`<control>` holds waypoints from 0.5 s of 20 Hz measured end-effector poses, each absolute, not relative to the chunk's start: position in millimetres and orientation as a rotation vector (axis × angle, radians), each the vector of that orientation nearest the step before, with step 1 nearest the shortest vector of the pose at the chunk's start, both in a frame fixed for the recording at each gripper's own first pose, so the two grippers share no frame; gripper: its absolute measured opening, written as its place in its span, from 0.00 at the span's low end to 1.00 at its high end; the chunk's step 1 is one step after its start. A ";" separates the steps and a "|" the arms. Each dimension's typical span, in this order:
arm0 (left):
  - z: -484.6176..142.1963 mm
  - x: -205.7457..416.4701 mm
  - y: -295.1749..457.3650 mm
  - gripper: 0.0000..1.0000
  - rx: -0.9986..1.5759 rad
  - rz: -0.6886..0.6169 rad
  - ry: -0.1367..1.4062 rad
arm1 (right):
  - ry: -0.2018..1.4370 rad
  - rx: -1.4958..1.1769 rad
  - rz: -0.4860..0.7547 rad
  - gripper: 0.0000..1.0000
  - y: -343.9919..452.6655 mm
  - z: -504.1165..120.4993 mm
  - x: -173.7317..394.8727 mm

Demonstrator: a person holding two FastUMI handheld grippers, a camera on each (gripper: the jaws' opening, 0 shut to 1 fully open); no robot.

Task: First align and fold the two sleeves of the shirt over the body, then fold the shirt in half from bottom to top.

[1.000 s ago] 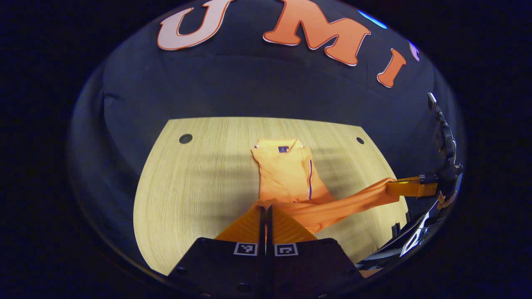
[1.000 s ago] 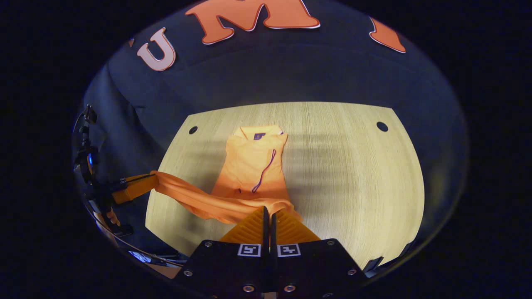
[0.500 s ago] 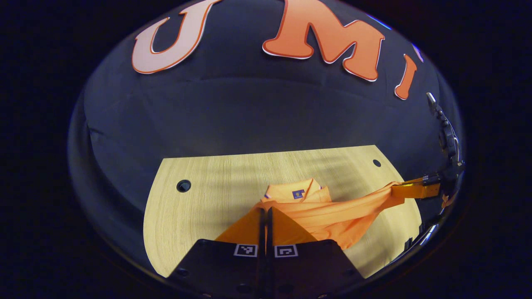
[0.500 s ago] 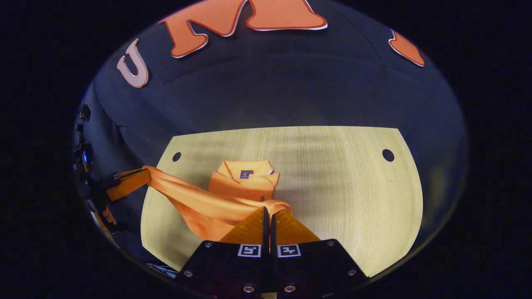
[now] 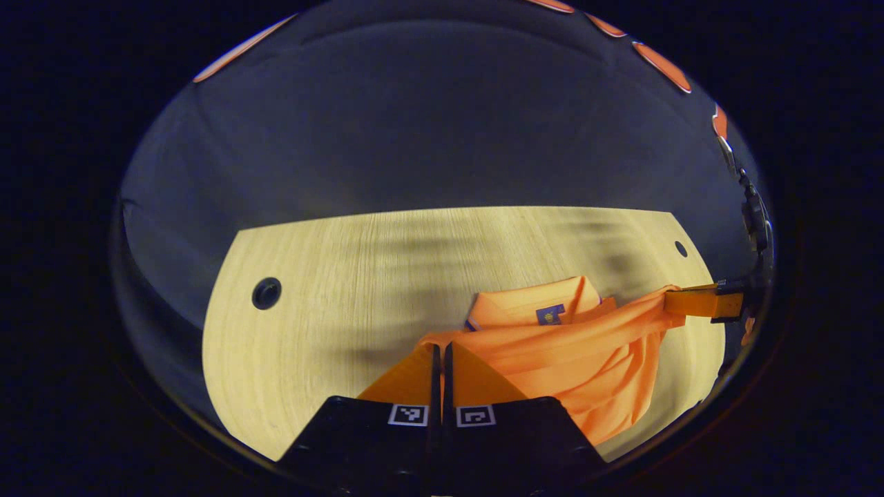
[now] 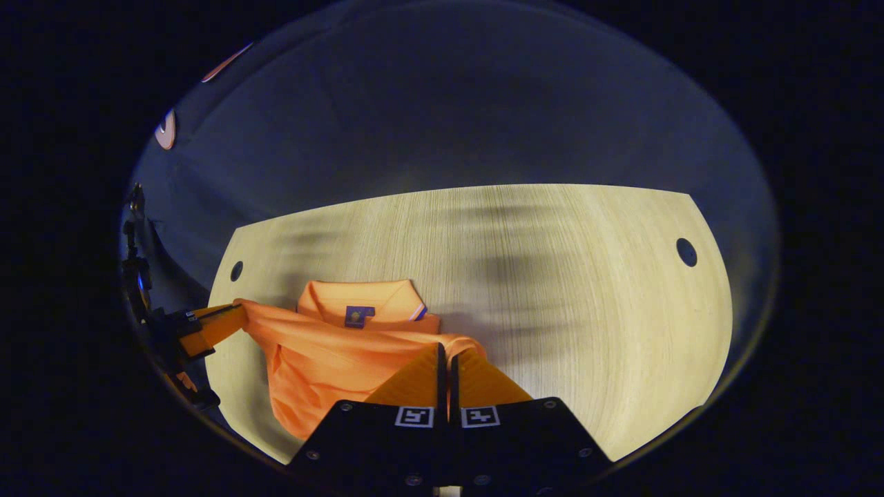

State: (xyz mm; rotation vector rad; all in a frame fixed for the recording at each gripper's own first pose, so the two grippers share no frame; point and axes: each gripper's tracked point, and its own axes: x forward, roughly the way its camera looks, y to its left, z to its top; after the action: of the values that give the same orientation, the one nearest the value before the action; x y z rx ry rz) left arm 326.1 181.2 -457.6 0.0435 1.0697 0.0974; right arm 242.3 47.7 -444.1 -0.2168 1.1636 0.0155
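On the table (image 6: 587,290), the left gripper (image 5: 440,348) pinches one corner of the shirt's (image 5: 587,359) hem, the cloth stretched taut across to the right gripper (image 6: 444,348), clenched on the other corner. The hem is held up near the collar (image 6: 359,304).

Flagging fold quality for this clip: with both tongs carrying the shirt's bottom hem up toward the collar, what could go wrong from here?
1. The hem sags between the left tongs and right tongs, so it may land crooked across the collar.
2. Loose cloth hanging under the hem on the shirt could bunch under the fold.
3. The shirt lies near the table edge; dragging could pull it off.
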 end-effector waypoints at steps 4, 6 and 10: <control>-484.1 322.1 189.3 0.03 0.021 0.132 1.112 | 1.170 -0.197 -0.011 0.04 44.0 -467.3 249.7; -485.4 322.2 190.3 0.23 0.009 0.143 1.114 | 1.179 -0.188 -0.007 0.18 43.6 -469.0 247.6; -475.1 325.6 204.5 1.00 0.023 0.205 1.080 | 1.169 -0.173 -0.025 1.00 45.8 -458.0 247.3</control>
State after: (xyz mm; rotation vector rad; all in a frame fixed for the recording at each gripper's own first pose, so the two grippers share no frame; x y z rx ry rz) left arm 325.6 204.5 -475.1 0.0232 1.0800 0.2051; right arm 247.3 45.8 -458.0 -0.1727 1.1694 -0.0248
